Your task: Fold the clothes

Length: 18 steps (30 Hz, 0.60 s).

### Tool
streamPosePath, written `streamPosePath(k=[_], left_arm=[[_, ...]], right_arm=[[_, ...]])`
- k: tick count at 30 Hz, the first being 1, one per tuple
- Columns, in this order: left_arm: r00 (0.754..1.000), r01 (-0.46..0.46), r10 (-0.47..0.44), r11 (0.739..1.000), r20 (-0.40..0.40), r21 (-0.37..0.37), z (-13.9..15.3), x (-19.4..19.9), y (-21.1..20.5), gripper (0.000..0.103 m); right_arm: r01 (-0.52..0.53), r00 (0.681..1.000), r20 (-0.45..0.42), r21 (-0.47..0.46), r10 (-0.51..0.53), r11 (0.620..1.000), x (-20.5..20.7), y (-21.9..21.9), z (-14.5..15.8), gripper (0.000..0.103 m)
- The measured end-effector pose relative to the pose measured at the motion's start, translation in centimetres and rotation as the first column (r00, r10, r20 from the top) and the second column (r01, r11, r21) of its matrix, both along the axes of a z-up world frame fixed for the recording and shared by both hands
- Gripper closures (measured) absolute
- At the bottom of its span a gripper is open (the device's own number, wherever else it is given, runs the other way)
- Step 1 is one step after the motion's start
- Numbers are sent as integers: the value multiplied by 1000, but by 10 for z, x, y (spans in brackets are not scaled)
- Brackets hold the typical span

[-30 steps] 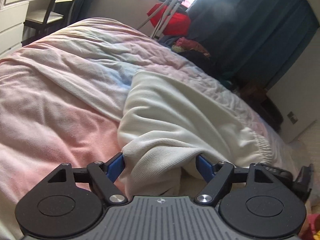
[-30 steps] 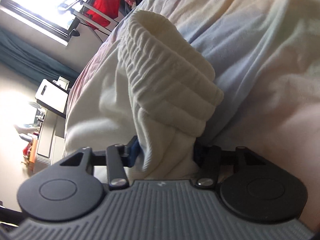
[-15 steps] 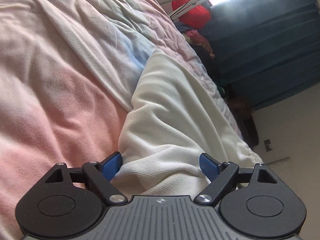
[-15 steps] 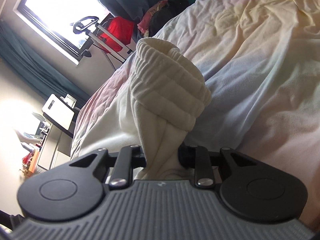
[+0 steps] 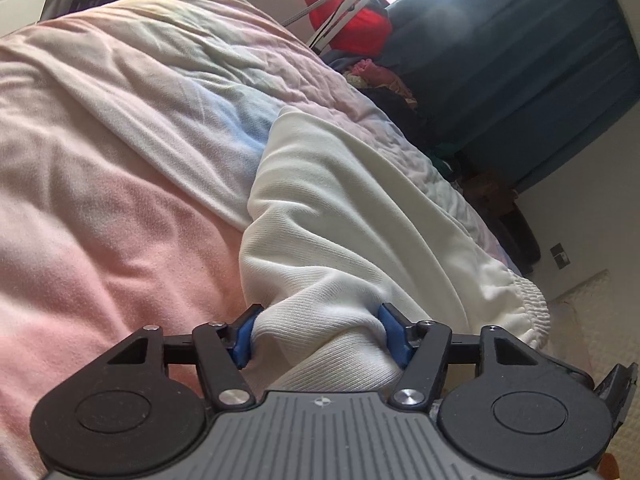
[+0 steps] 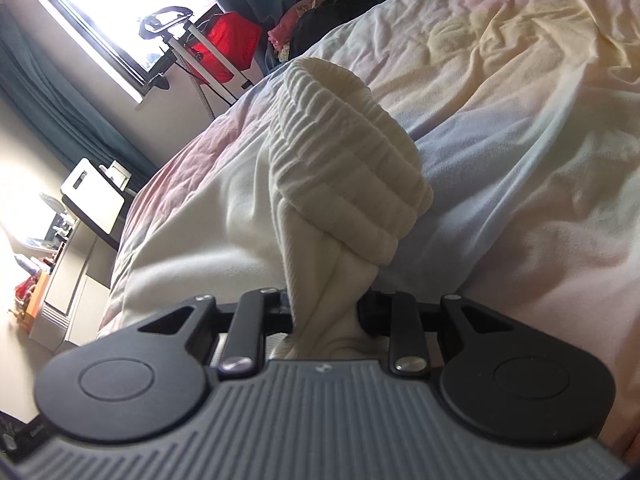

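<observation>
Cream garment (image 5: 344,216) spread on the pastel bedspread (image 5: 120,184), a bunched fold pinched by the just-closing left gripper (image 5: 318,338), ribbed waistband end clamped by the right gripper (image 6: 326,312)

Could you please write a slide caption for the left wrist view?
Left gripper closing on a bunched fold of cream sweatpants lying on a pastel bedspread.

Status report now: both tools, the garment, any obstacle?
Left tool just closed on white garment. Right tool shut on its ribbed cuff. No obstacle seen.
</observation>
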<state>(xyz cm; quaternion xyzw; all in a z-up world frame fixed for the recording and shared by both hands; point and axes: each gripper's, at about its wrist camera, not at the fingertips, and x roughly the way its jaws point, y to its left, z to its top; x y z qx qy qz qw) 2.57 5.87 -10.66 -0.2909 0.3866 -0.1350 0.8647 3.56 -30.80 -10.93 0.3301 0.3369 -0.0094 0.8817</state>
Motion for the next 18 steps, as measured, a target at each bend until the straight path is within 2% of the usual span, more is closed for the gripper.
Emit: streamPosePath(k=[5,12,15,18], left_arm=[[998,48,-52,994,46,98,21,5,-13,57],[988,16,-29,996,153,84,80,14,-8,67],[985,36,-47,997,163,69,117,29,-19,69],[976,80,-94,994,194,79,158,48,-50,69]], right_arm=[[1,999,51,44,-3,999,-9,-3,9,75],[-33,986,166,73,21,997,-19,0,58,76],[-27,975,220,103,4,994,-21,-12,85,76],[-9,967,254,136,-26,991,-18,-41,109,76]])
